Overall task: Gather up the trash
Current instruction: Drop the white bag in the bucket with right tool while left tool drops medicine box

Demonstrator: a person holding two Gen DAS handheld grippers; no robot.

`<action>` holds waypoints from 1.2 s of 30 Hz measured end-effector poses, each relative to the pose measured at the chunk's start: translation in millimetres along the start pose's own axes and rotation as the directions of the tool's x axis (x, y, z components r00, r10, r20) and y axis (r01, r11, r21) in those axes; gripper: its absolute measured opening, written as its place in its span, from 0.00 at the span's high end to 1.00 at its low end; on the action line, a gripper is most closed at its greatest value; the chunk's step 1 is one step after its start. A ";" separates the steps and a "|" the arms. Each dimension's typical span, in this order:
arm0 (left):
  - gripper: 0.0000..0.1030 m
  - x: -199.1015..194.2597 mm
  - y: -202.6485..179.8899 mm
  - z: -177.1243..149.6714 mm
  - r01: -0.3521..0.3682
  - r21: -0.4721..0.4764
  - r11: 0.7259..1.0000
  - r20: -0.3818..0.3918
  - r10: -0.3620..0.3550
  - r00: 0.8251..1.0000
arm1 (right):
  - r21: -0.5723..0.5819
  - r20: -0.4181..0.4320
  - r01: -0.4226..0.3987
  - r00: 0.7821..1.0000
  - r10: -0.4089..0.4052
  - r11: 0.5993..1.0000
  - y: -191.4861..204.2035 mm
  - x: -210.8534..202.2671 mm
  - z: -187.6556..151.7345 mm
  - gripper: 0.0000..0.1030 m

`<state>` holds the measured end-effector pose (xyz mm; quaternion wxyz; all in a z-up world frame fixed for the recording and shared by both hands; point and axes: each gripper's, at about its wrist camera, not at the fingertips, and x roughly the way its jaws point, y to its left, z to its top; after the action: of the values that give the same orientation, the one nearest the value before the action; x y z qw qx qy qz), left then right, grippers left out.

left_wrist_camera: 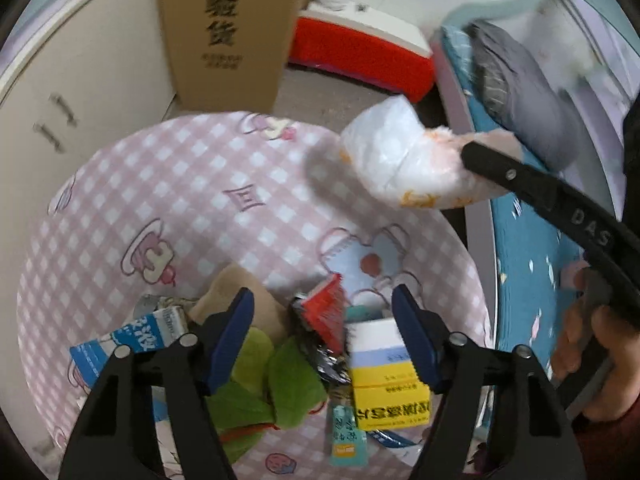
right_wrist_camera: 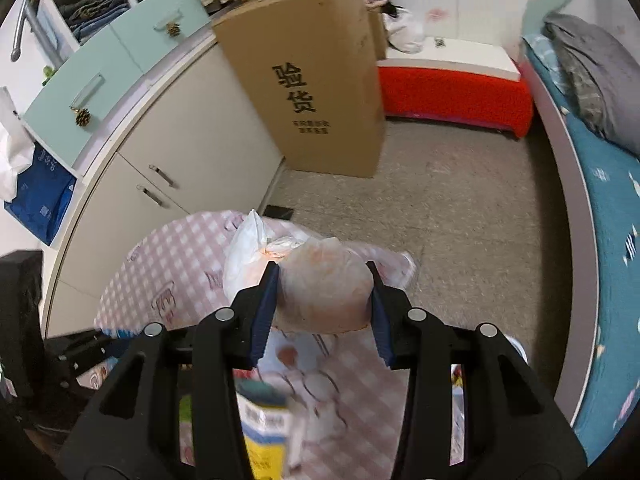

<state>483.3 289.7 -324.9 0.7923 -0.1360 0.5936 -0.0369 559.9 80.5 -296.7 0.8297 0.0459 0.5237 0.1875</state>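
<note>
So in my left wrist view, going left to right: cabinet (left_wrist_camera: pixel 80 92) at the upper left, a cardboard box (left_wrist_camera: pixel 224 32) at top centre, a red bench (left_wrist_camera: pixel 360 56) past it, the bed (left_wrist_camera: pixel 532 240) down the right edge. Below all that is the pink checked table (left_wrist_camera: pixel 160 200). My left gripper (left_wrist_camera: pixel 322 312) sits at the bottom with its jaws apart, nothing pinched. Under and between them is the trash pile: a blue-white carton (left_wrist_camera: pixel 132 340) at lower left, a brown lump (left_wrist_camera: pixel 240 292), green leafy stuff (left_wrist_camera: pixel 280 384), a red wrapper (left_wrist_camera: pixel 326 312), a yellow box (left_wrist_camera: pixel 384 380) by the right finger, a teal packet (left_wrist_camera: pixel 346 436) at the bottom. Blurry, so I can't read labels. The white bag (left_wrist_camera: pixel 392 156) is at upper right, well above my left jaws, with my right gripper's black finger reaching into it from the right edge. A hand (left_wrist_camera: pixel 588 340) shows at lower right, partly cut off.

Right wrist view: cabinet, box, bench and bed run the same way across the top. My right gripper (right_wrist_camera: pixel 322 292) at centre is clamped on the bag (right_wrist_camera: pixel 320 288), both pads pressed into its sides, crumpled plastic spilling to the upper left. The table under it is mostly hidden by my fingers, and the yellow box (right_wrist_camera: pixel 264 436) at the bottom is smeared.
</note>
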 end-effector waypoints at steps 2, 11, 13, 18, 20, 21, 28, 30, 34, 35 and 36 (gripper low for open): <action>0.33 -5.0 -12.6 -4.4 -0.016 0.048 0.999 0.012 0.016 1.000 | 0.015 0.007 0.017 1.000 -0.017 1.000 -8.5 -9.8 -8.7 0.60; 0.32 12.8 -63.7 -29.2 -0.008 0.096 0.995 -0.127 0.020 0.992 | 0.066 0.033 0.085 0.996 -0.087 0.994 -34.3 -52.5 -48.8 0.60; 0.32 28.3 -75.4 -38.3 -0.062 0.111 0.992 -0.165 0.080 0.983 | 0.087 0.026 0.090 0.995 -0.093 0.992 -40.6 -57.8 -56.5 0.60; 0.41 51.4 -73.3 -54.0 -0.175 0.074 0.982 -0.220 0.187 0.958 | 0.120 0.029 0.093 0.995 -0.097 0.988 -50.9 -70.9 -71.0 0.60; 0.45 43.6 -71.5 -58.3 -0.148 0.056 0.987 -0.191 0.156 0.969 | 0.129 0.039 0.093 0.994 -0.098 0.987 -49.9 -78.8 -78.3 0.60; 0.47 36.2 -71.2 -60.4 -0.140 0.049 0.989 -0.170 0.146 0.975 | 0.132 0.043 0.092 0.994 -0.099 0.987 -49.2 -82.2 -81.0 0.60; 0.49 -33.9 -67.9 -78.7 -0.022 0.034 0.999 -0.033 0.023 0.999 | 0.177 0.102 0.086 0.989 -0.106 0.980 -39.3 -126.5 -113.2 0.60; 0.49 -50.7 -73.5 -87.4 0.006 0.036 0.999 0.001 -0.007 1.000 | 0.199 0.128 0.087 0.985 -0.114 0.976 -36.8 -145.1 -125.8 0.60; 0.49 -79.8 -96.1 -104.0 0.064 0.057 0.996 0.046 -0.067 0.997 | 0.258 0.163 0.114 0.974 -0.160 0.959 -45.3 -184.5 -149.6 0.60; 0.49 -84.4 -101.8 -106.7 0.081 0.061 0.995 0.049 -0.084 0.995 | 0.267 0.171 0.124 0.970 -0.174 0.956 -49.2 -193.5 -153.3 0.60; 0.49 -87.8 -110.0 -108.9 0.093 0.069 0.993 0.052 -0.097 0.994 | 0.273 0.176 0.134 0.967 -0.187 0.953 -53.1 -199.3 -155.8 0.60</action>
<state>365.5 184.7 -242.8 0.8099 -0.1386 0.5627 -0.0907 359.8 -59.0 -211.1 0.8775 0.1295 0.4597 0.0437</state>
